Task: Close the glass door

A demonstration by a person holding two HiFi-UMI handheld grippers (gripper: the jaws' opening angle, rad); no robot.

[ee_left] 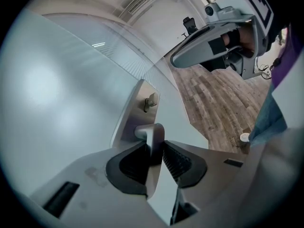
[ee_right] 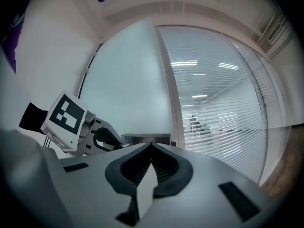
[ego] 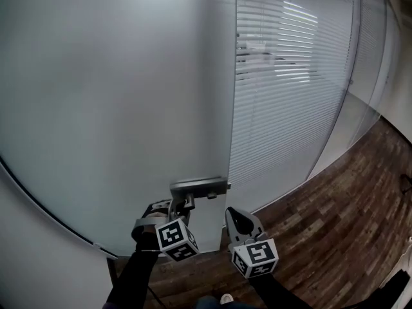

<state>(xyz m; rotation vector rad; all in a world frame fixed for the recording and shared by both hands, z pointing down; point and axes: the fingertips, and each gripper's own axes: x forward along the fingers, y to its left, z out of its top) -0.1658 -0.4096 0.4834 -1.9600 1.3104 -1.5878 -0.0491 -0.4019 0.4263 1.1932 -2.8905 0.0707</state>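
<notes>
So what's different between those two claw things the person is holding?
The left gripper is clamped on the door handle; the right gripper has its jaws together on nothing. The left one is at the glass door; the right one hangs beside it, apparently off the door. Both carry a marker cube.

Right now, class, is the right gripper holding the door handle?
No: the right gripper has its jaws shut on nothing, while the left gripper clamps the door handle.

Glass door [ego: 116,95] ahead; floor [ego: 341,217] seemingly free.
</notes>
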